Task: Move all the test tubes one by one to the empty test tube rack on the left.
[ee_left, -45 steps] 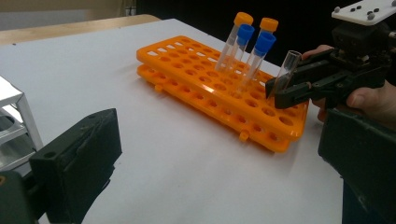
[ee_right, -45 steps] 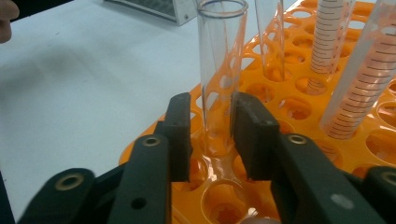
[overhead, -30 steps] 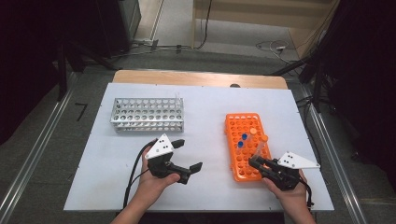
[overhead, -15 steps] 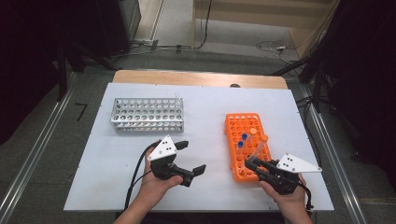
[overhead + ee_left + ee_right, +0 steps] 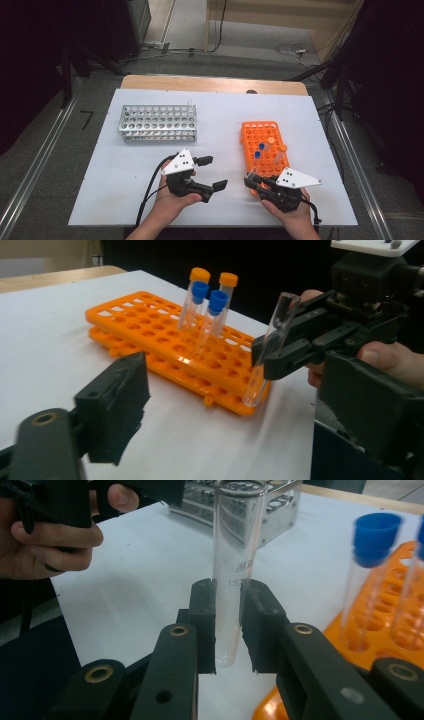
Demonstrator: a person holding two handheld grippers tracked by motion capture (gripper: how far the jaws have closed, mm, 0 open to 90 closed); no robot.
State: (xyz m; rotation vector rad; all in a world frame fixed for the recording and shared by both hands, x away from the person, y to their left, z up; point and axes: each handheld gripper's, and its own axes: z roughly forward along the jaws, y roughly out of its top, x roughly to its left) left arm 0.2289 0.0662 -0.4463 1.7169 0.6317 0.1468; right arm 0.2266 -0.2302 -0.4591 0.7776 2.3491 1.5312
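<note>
My right gripper (image 5: 251,178) is shut on a clear, uncapped test tube (image 5: 235,555), held upright just above the table at the near left corner of the orange rack (image 5: 252,131). The left gripper view shows that tube (image 5: 280,325) in the right gripper (image 5: 280,352) from the side. Several capped tubes (image 5: 270,140), blue and orange, stand in the orange rack. My left gripper (image 5: 212,173) is open and points at the tube from the left. Its jaws have just been closing with nothing between them.
A metal tube rack (image 5: 157,122) stands at the far left of the white table (image 5: 100,170), with one clear tube (image 5: 191,104) at its far right corner. Bare tabletop lies between the two racks. The wooden table edge (image 5: 210,82) runs along the back.
The right gripper has carried the clear tube to the left, toward the left gripper. The left gripper's jaws have narrowed a little while the hand stayed in place.
</note>
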